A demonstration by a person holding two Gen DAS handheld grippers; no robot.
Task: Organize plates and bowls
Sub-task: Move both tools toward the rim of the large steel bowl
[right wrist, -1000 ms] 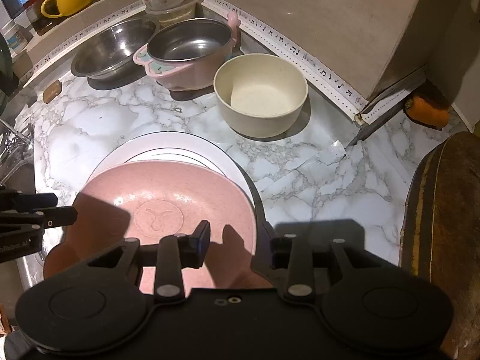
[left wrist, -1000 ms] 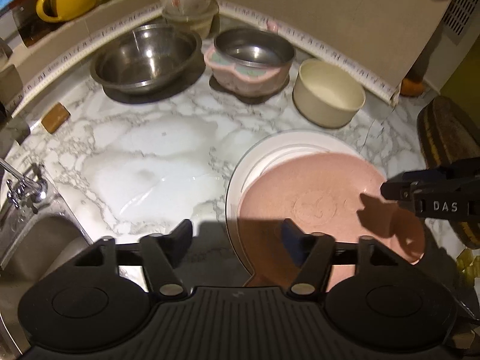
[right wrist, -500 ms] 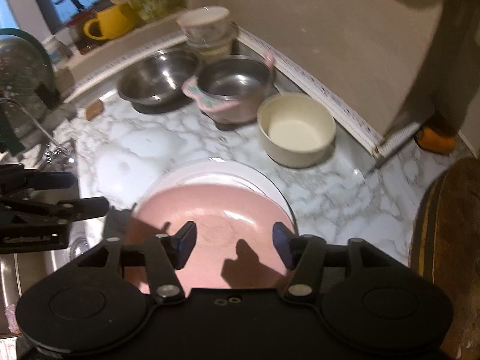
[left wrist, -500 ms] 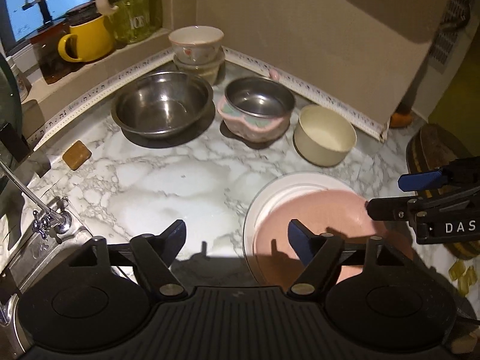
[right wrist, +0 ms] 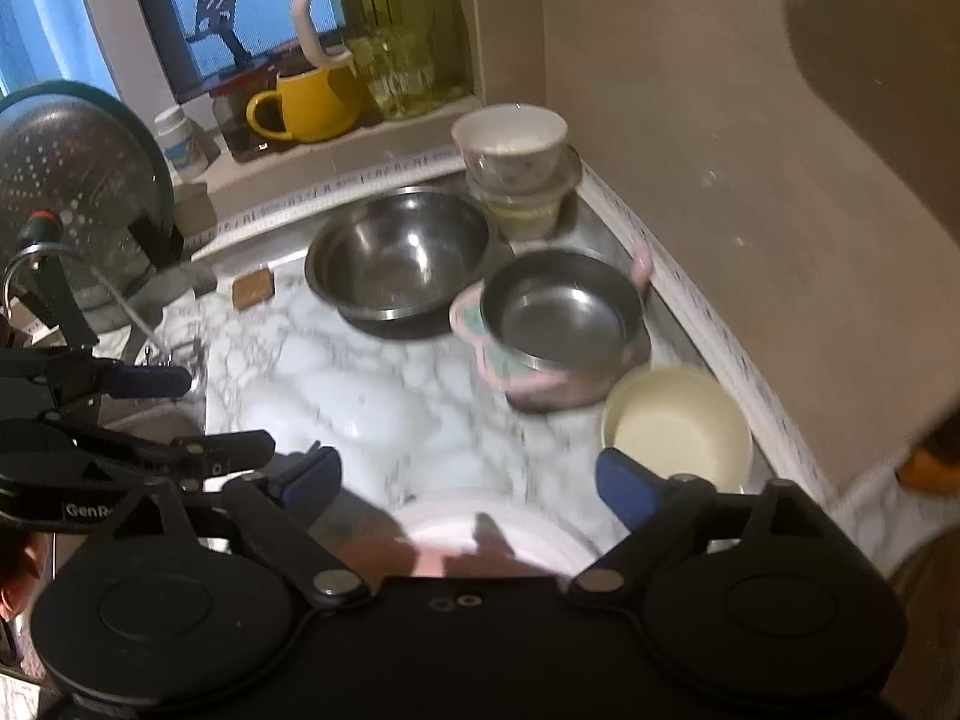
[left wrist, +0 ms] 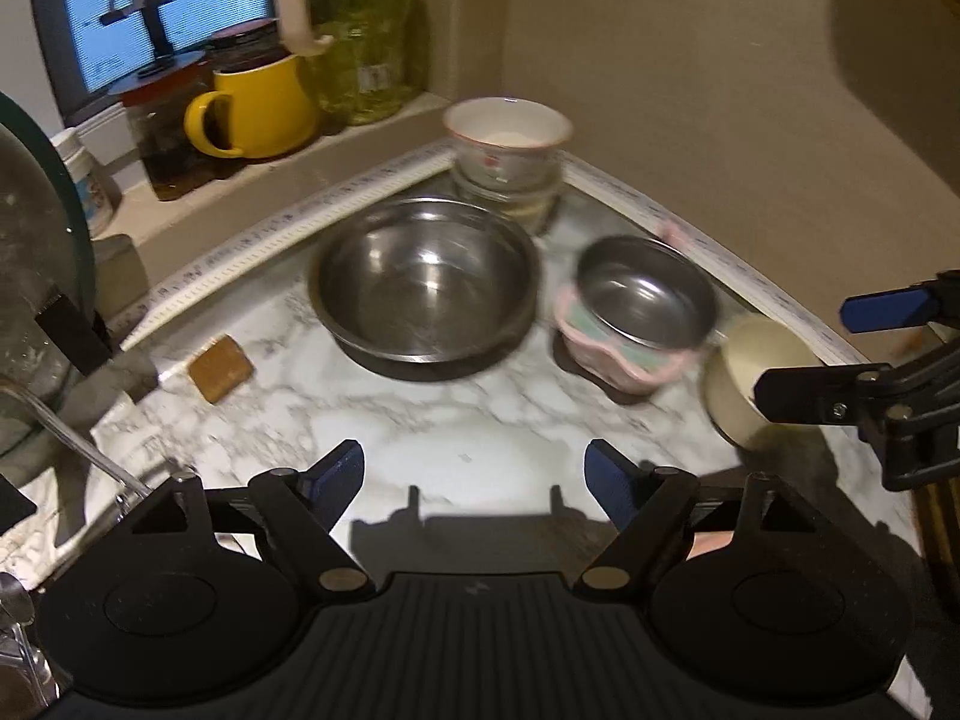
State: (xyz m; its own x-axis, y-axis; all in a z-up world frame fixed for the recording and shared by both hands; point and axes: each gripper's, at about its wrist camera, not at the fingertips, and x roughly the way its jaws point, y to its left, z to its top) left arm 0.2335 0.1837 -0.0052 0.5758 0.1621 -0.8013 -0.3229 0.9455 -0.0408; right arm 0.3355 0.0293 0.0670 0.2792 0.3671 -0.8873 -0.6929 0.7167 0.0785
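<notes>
Both the left gripper point(left wrist: 474, 477) and right gripper point(right wrist: 468, 480) hover with jaws spread wide and empty above the marble counter point(left wrist: 480, 414), the pink plate point(right wrist: 432, 558) on the white plate point(right wrist: 540, 531) beneath the right one.

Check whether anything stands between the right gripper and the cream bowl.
Nothing visible does. The right gripper, jaws open, hangs over bare marble countertop; the round cream bowl sits just past its right finger. The pink-rimmed steel bowl stands behind, not between.

Both grippers have lifted back off the pink plate point(right wrist: 432, 558). The left gripper point(left wrist: 474, 477) and right gripper point(right wrist: 468, 480) now gape wider.
</notes>
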